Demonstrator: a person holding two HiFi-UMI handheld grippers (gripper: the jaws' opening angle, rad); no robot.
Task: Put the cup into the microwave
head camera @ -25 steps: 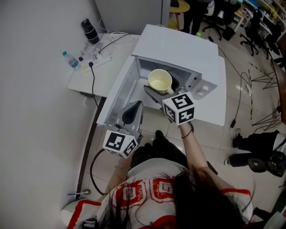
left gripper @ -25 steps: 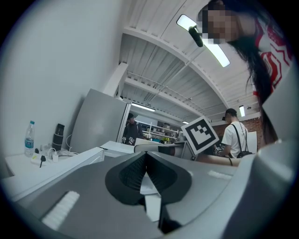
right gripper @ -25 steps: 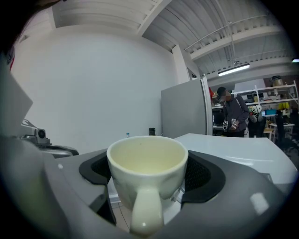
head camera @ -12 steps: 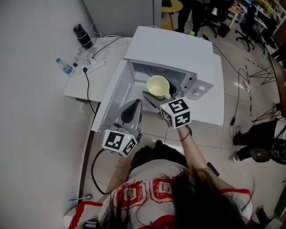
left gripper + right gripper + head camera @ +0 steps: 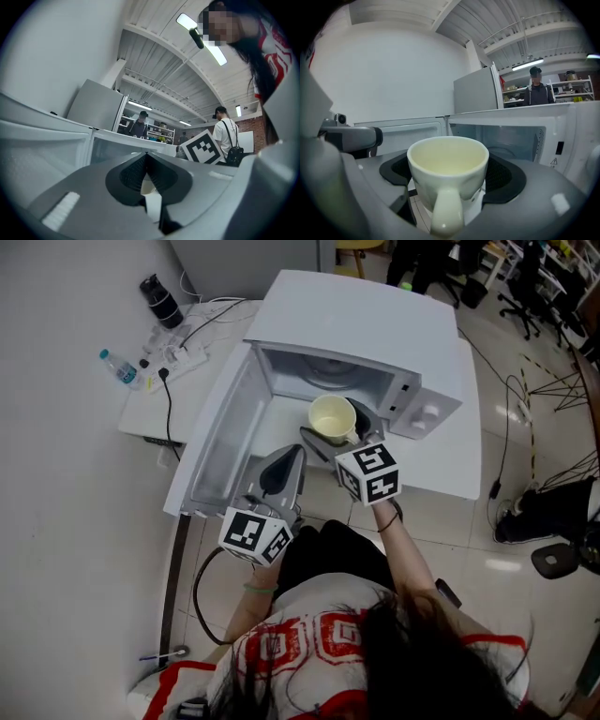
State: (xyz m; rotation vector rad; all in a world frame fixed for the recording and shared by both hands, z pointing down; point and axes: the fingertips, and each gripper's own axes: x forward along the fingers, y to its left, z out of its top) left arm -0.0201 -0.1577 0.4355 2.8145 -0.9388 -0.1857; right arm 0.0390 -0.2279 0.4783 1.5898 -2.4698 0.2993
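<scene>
At lower centre of the head view, the left gripper [image 5: 279, 465] has its jaws pressed together, just beside the open microwave door [image 5: 217, 442]. To its right, the right gripper [image 5: 336, 432] is clamped on the cream cup [image 5: 330, 415]. The cup is upright, mouth up, long axis vertical, handle toward the person, held just before the microwave [image 5: 375, 329] cavity. The white table [image 5: 455, 460] stands on pale floor tiles [image 5: 487, 540]. A bottle [image 5: 119, 368] is at upper left.
</scene>
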